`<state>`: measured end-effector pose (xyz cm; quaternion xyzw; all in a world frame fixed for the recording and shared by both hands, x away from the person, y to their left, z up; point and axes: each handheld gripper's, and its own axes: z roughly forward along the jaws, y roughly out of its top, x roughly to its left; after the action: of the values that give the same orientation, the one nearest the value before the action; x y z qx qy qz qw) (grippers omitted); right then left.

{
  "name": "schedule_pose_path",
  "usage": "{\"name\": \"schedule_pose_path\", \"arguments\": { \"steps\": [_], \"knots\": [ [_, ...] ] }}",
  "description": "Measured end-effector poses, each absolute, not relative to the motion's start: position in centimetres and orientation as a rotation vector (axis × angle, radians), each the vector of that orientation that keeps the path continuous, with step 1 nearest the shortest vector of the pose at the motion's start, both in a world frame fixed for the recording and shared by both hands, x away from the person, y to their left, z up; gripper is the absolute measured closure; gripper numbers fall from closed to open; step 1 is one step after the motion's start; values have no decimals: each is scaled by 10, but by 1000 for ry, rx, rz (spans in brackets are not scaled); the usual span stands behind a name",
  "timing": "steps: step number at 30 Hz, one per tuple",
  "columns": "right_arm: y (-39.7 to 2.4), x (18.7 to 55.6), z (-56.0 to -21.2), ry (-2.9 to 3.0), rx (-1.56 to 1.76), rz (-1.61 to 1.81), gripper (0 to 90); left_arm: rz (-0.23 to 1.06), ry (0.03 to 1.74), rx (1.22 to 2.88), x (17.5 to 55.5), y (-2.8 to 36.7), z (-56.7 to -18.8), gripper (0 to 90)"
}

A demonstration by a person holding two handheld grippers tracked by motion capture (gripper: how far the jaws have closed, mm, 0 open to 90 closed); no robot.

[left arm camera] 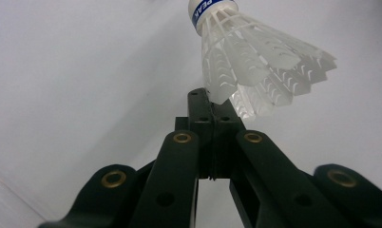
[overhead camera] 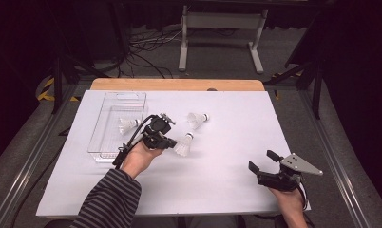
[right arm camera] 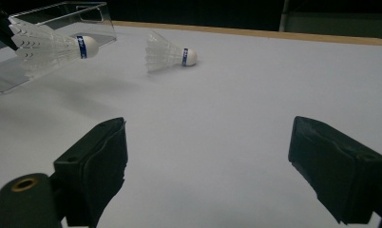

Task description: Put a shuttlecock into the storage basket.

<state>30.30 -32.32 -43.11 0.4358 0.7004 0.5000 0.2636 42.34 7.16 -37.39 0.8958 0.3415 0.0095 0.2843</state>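
Note:
My left gripper (overhead camera: 173,142) is shut on the skirt edge of a white shuttlecock (overhead camera: 184,146) with a blue band, just right of the clear tray. In the left gripper view the jaws stand pressed together (left arm camera: 211,102), pinching the shuttlecock's (left arm camera: 255,61) feathers, with its cork pointing away. The right gripper view shows this shuttlecock (right arm camera: 51,45) lifted slightly off the table. A second shuttlecock (overhead camera: 197,119) (right arm camera: 170,53) lies on its side on the white table. A third shuttlecock (overhead camera: 127,125) rests inside the tray. My right gripper (overhead camera: 261,160) (right arm camera: 210,142) stands open and empty near the front right.
The clear plastic tray (overhead camera: 103,152) (right arm camera: 61,9) sits at the table's left. The white table top (overhead camera: 217,180) ends in a wooden strip (overhead camera: 179,84) at the far edge. Beyond it are cables and a white stand on the floor (overhead camera: 217,47).

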Motion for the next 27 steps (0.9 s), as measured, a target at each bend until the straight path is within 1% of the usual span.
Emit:
{"name": "schedule_pose_path", "arguments": {
  "steps": [27],
  "knots": [
    [-323, 303, -431, 1894, 1180, 1352, 134, 39, 916, 2376, 417, 89, -364, 900]
  ]
}}
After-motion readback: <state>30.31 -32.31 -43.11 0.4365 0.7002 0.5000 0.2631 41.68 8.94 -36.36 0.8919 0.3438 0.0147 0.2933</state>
